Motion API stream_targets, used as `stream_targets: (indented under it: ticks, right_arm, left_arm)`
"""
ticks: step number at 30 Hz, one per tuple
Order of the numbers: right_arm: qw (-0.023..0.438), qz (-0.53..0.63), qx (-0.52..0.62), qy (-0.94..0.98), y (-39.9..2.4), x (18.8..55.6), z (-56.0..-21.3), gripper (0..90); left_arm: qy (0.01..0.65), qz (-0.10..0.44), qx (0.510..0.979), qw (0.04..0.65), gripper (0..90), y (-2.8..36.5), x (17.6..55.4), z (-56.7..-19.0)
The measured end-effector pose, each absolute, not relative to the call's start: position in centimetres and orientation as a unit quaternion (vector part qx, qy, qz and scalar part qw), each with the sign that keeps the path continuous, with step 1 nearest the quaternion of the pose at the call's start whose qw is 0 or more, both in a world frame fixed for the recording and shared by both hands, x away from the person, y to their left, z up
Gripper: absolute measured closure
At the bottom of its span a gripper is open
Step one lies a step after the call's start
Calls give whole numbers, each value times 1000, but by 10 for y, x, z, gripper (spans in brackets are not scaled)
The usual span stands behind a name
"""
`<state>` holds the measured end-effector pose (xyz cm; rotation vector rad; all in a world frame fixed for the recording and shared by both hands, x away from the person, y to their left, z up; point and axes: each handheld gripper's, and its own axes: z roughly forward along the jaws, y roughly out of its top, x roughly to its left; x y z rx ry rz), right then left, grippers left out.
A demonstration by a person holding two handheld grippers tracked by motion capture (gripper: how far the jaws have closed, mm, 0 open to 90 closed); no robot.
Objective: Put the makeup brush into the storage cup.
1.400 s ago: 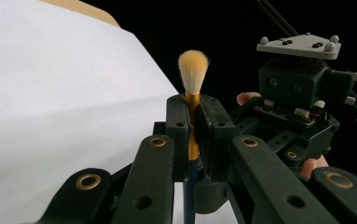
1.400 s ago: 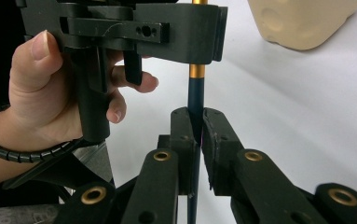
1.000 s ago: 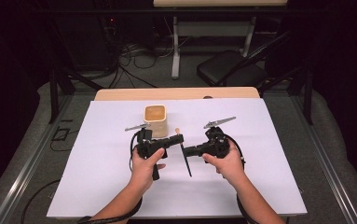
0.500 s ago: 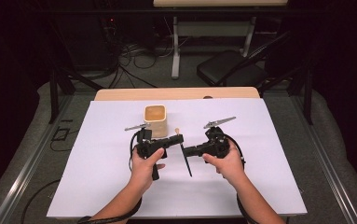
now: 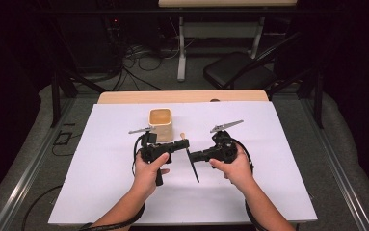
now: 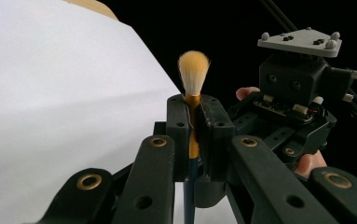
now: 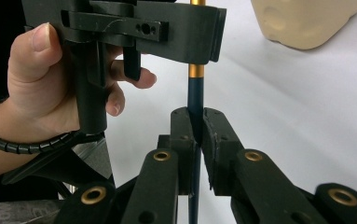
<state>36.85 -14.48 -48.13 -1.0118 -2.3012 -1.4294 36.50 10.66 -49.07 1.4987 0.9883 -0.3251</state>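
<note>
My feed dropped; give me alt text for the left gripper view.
The left gripper is shut on a paintbrush at its gold collar, tan bristles pointing up. White table cover lies left; the right gripper, held by fingers, sits right.

Black left tool [image 6: 195, 135], brass-ringed screw holes; grey three-cornered plate [image 5: 226, 126] on right tool [image 7: 195, 140]; black coiled cable [image 7: 22, 142] lower left.

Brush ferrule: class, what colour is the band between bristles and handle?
Gold, on the brush; the left gripper view shows it best.
</note>
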Motion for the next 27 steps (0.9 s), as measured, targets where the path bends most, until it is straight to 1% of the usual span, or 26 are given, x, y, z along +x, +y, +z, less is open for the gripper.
stream_targets:
  ticks: [10,13,15,19,27]
  right_arm:
    - [126,-493,-346,-788,-145,368,-479,815]
    - [123,-492,-344,-790,-144,367,-480,732]
    - [117,-494,-346,-789,-144,367,-480,693]
    - [109,-497,-344,-789,-145,366,-478,625]
    - [87,-506,-341,-787,-147,364,-476,523]
  left_arm:
    - [428,-145,646,616,836,108,365,-488]
    - [428,-145,643,618,836,109,365,-487]
    - [427,-141,646,617,836,110,366,-486]
    - [426,-133,646,619,836,113,366,-484]
    - [421,-109,653,620,836,117,365,-479]
